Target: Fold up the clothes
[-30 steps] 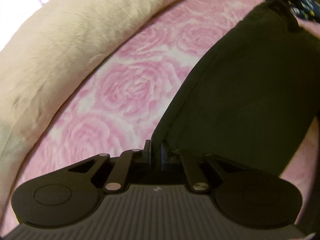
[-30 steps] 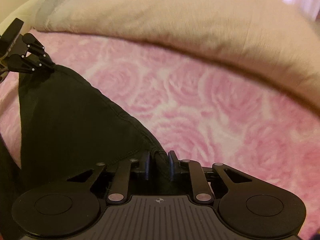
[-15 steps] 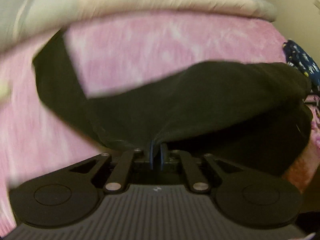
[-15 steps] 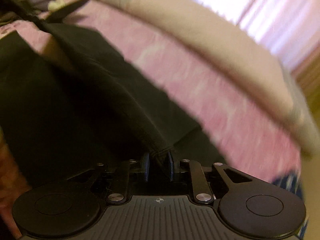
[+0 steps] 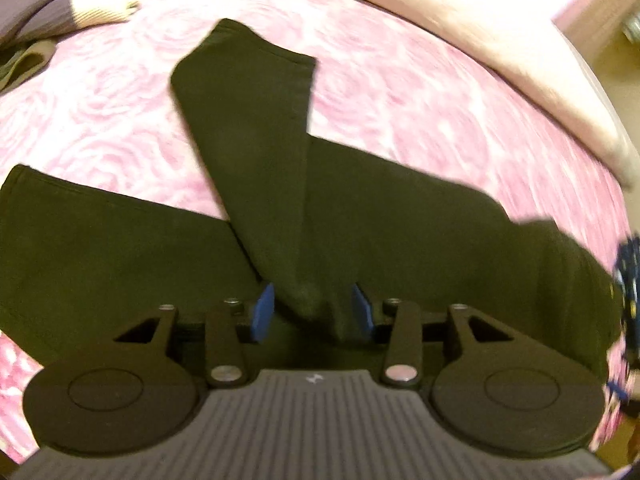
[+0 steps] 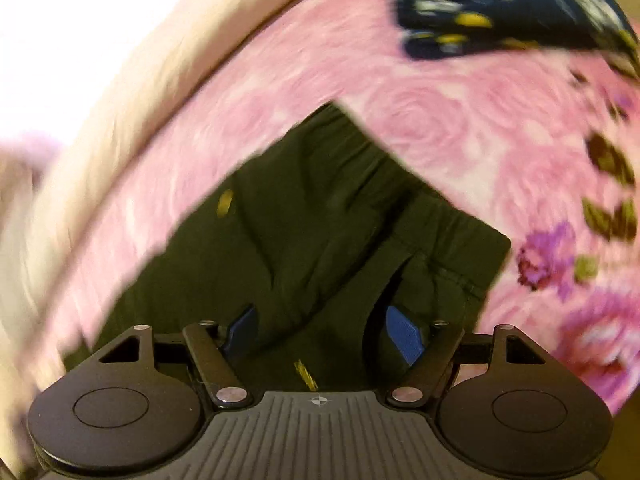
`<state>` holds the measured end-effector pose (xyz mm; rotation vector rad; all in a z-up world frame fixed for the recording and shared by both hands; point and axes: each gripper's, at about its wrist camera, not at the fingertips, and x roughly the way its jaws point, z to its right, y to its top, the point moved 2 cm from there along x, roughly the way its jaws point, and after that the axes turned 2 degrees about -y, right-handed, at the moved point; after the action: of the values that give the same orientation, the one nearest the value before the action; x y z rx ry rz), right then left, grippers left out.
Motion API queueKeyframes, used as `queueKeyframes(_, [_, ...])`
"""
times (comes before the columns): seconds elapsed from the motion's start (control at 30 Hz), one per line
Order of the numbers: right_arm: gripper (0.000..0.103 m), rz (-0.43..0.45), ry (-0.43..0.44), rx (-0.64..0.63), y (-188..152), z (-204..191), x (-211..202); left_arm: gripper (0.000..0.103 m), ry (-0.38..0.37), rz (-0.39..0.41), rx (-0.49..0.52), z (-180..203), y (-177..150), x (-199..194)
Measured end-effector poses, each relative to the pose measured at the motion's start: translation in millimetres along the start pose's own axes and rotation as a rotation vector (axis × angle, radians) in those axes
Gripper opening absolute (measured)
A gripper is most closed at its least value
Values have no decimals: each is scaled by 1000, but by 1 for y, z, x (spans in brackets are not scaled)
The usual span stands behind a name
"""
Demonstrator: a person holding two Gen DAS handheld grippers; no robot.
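Observation:
A pair of black trousers (image 5: 400, 216) lies on the pink rose-patterned bedspread (image 5: 440, 112). In the left wrist view one leg (image 5: 256, 128) is folded up across the rest and runs away from me. My left gripper (image 5: 313, 312) is open, its blue pads either side of the fold's near end, with cloth lying between them. In the right wrist view the waistband end of the black trousers (image 6: 328, 216) lies flat, a small yellow mark on it. My right gripper (image 6: 320, 328) is open above that cloth, pads wide apart.
A cream blanket (image 5: 500, 20) borders the bedspread's far side, seen also as the cream blanket (image 6: 120, 128). A dark blue patterned garment (image 6: 500, 8) lies beyond the trousers. Grey and beige clothes (image 5: 44, 12) lie at the far left. Flowered fabric (image 6: 592, 248) lies at right.
Both grippers were shut on the black trousers, carrying them over the bed. Now the trousers lie on the bedspread and both grippers have opened and let go.

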<state>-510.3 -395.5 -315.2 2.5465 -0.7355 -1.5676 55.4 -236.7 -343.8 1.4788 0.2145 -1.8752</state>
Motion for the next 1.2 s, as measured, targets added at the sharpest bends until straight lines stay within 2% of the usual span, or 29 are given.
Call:
queueKeyframes(0.2, [74,76,72,206,23,32,7,35,4,8,-129,-20,8,22])
queueKeyframes(0.33, [74,113,104,289,35,42,17,26,6,13,-216,-33,14,37])
queueKeyframes(0.4, [73,125,125,321,42,47,24,19,15,16,-208,-35,14,40])
queueKeyframes(0.43, [67,127,133,330,45,48,28,14,17,19,-190,-35,14,40])
queueKeyframes(0.47, [44,122,121,324,48,48,32,11,16,28,-171,-36,14,37])
queueKeyframes(0.5, [31,115,105,317,51,48,35,11,11,41,-154,-36,13,33])
queueKeyframes(0.6, [24,122,98,268,60,44,32,8,-6,138,-107,-36,11,5])
queueKeyframes(0.67, [22,159,136,218,60,37,8,7,-40,235,-98,-38,4,-27])
queueKeyframes(0.7, [22,171,158,209,58,35,-5,7,-43,256,-94,-41,-3,-39])
queueKeyframes(0.77, [22,195,204,189,53,33,-31,8,-24,250,-80,-46,-19,-53])
queueKeyframes(0.8, [22,186,193,187,49,37,-38,8,-10,236,-69,-49,-28,-56])
queueKeyframes(0.87, [21,147,130,186,39,49,-38,8,31,182,-46,-52,-48,-51])
queueKeyframes(0.93, [21,115,78,193,29,60,-37,8,55,162,-37,-51,-61,-46])
queueKeyframes(1.2, [21,115,60,178,18,71,-48,8,76,188,-29,-49,-79,-54])
